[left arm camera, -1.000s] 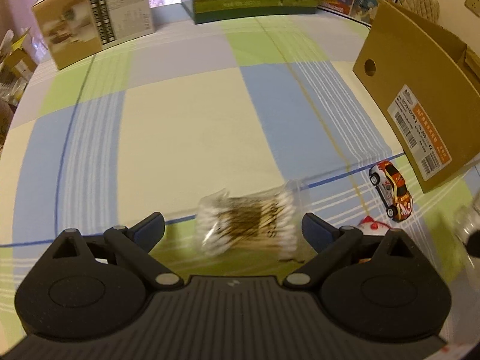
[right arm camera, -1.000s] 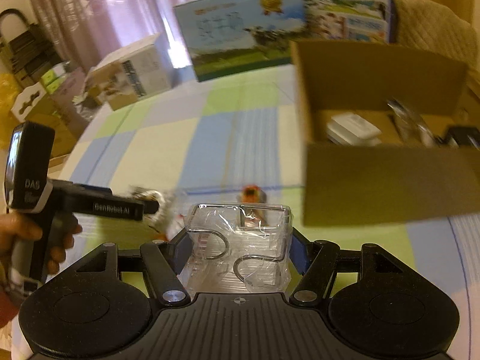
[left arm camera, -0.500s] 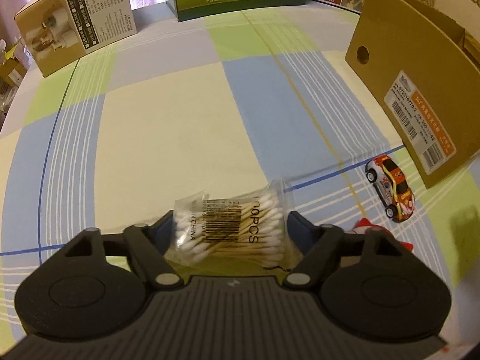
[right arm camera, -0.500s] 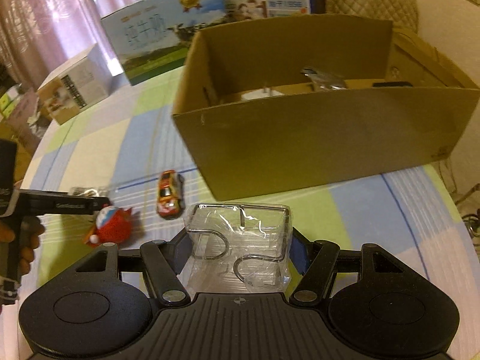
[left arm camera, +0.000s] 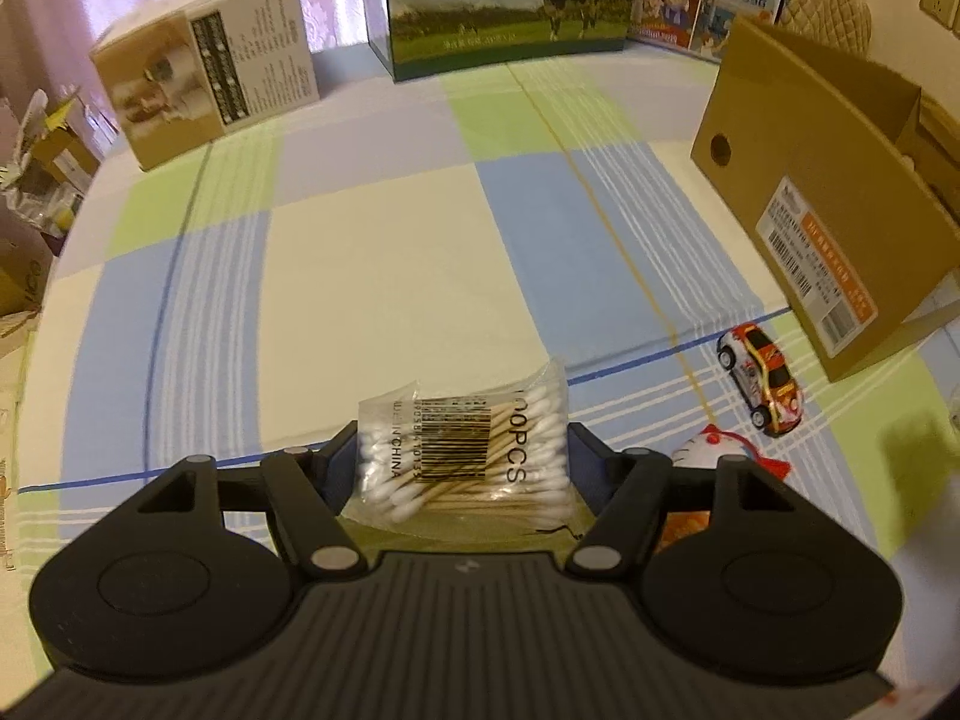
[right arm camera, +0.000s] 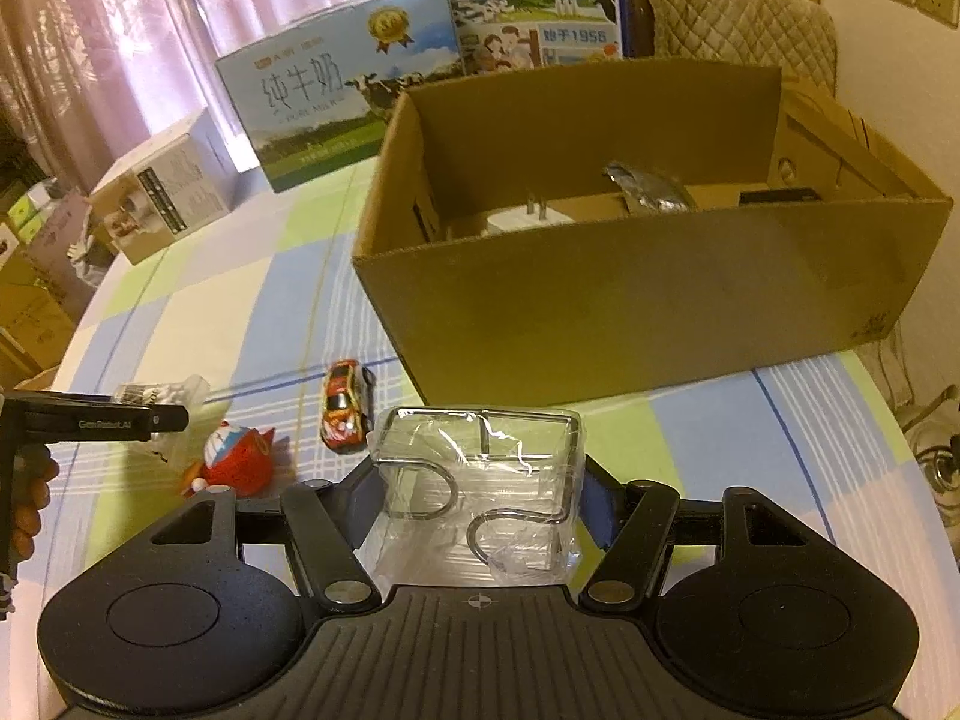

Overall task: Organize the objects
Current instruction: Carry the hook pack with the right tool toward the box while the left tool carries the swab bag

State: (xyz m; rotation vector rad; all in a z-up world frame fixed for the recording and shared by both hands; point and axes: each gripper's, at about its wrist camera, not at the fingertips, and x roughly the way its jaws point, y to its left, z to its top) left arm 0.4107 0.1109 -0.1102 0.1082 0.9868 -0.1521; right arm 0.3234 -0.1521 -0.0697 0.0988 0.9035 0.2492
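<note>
My left claw is clenched on the packet of cotton swabs, low in the centre of the left wrist view, barcode up and both fingers pressed against its sides. The packet is lifted clear of the checked tablecloth. In the right wrist view that same claw pokes in from the left edge, packet at its tip, my hand gripping the handle.

Right claw is clamped too, grasping a clear plastic pack of metal hooks at bottom centre, wire curves showing through the film.

Straight ahead of it, filling the middle and right of that view, sits the open cardboard box; a white plug and a silvery packet lie inside. From the left wrist view the box stands at the right edge, label facing me.

On the cloth, the toy car lies just left of the box's near corner, and the red round toy sits left of the car, near my left claw. In the left wrist view the car is at right of centre and the red toy peeks out just behind my right finger.

Milk cartons and a smaller printed box line the upper part of both views.
</note>
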